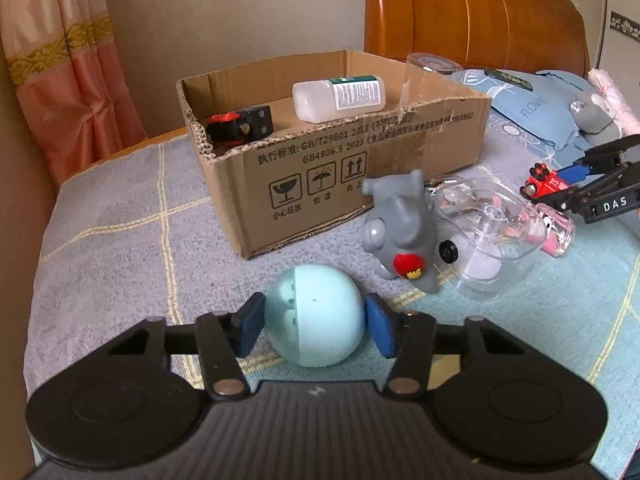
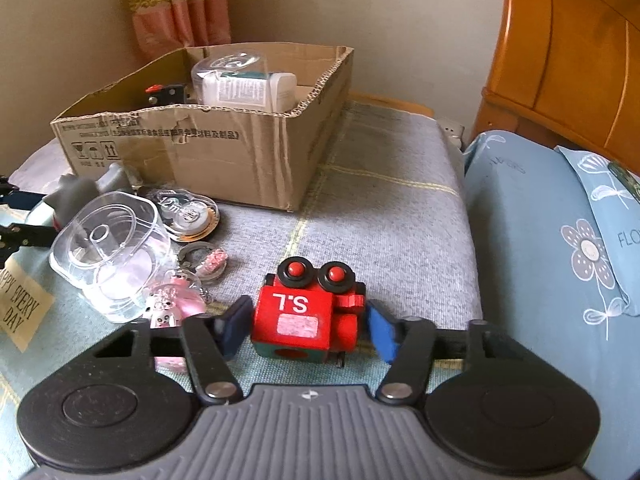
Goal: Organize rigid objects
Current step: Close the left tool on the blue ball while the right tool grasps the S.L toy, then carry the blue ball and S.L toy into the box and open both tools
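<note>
Left tool grips ball; right tool clamps red toy, both frame centre; next, lift into box upper centre

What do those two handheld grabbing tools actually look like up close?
Both look alike. The left gripper has a ribbed dark grey body with a small pinwheel mark, flanked by two round black discs. Black linkage bars with silver rivets carry two fingers tipped with blue pads. The right gripper is built the same way; seen side-on from the other camera, it bears white letters "DAS". No cables or sleeves show.
</note>
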{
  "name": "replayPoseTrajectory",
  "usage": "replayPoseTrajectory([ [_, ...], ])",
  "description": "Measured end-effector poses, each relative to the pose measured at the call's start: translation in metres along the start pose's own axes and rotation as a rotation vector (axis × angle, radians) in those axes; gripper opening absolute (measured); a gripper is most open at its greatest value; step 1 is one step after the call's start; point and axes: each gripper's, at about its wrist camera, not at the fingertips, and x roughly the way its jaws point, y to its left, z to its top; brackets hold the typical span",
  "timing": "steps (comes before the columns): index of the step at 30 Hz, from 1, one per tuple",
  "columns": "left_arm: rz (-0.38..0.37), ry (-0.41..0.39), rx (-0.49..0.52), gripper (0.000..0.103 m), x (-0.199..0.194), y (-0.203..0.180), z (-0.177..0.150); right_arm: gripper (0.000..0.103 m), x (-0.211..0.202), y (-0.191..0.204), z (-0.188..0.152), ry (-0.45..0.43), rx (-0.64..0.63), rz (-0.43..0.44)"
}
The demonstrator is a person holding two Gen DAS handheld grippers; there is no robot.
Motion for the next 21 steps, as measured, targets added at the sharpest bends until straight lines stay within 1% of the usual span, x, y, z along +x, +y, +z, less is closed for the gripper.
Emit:
replayPoseTrajectory([
  [1, 0.000, 0.005, -0.003, 0.052, 0.000, 0.000, 0.001, 0.057, 0.000, 0.000, 0.001, 0.004, -0.004, 0.006],
  [9, 0.017, 0.044, -0.007, 0.052, -0.002, 0.001, 0.003, 0.057, -0.008, 0.000, 0.004, 0.015, -0.051, 0.023],
  [15, 0.033, 0.058, 0.001, 0.052, -0.015, 0.000, 0.004, 0.057, -0.023, -0.001, 0.011, -0.005, -0.093, 0.023],
  [21, 0.030, 0.063, 0.001, 0.052, -0.035, -0.001, 0.015, 0.057, -0.039, -0.003, 0.023, -0.023, -0.109, 0.052],
])
